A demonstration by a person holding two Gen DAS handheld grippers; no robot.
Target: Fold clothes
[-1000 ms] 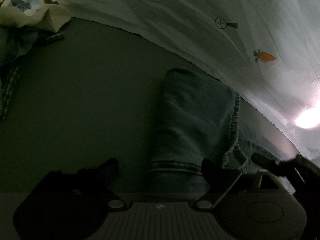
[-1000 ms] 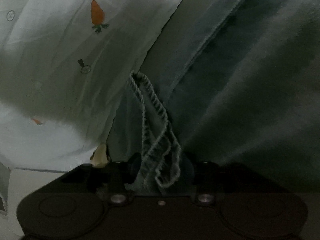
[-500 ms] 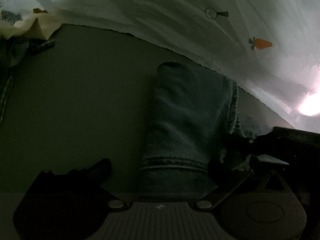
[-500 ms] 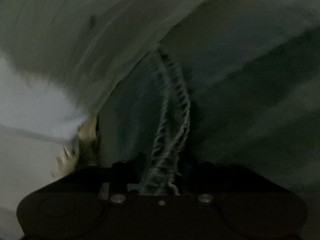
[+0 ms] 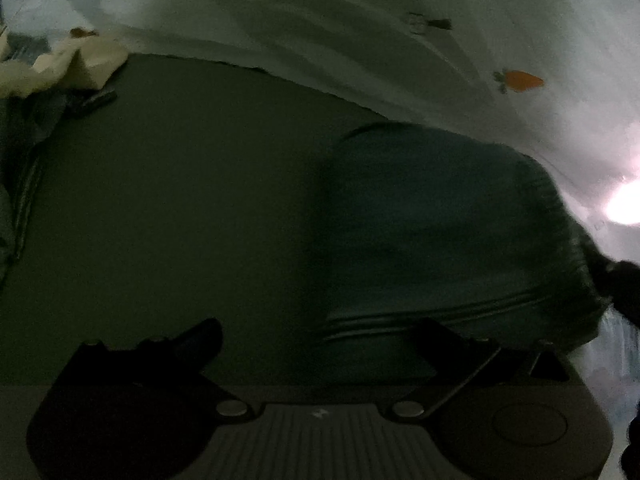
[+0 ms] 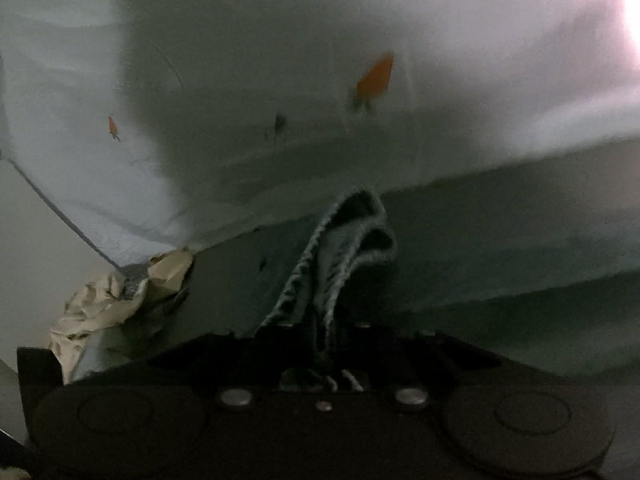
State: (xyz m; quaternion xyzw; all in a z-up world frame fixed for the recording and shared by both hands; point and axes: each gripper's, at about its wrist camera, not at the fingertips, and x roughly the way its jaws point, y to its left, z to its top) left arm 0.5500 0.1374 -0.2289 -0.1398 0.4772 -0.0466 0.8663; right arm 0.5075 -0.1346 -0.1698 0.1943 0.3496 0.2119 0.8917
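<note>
Denim fills the right gripper [image 6: 326,344]: its jaws have just been closing and now pinch the frayed edge of the jeans [image 6: 332,248]. The left gripper [image 5: 316,336] stands spread wide, empty, just before the jeans on a dark mat [image 5: 180,200], apparently bordered by a carrot-print sheet [image 5: 360,20].
</note>
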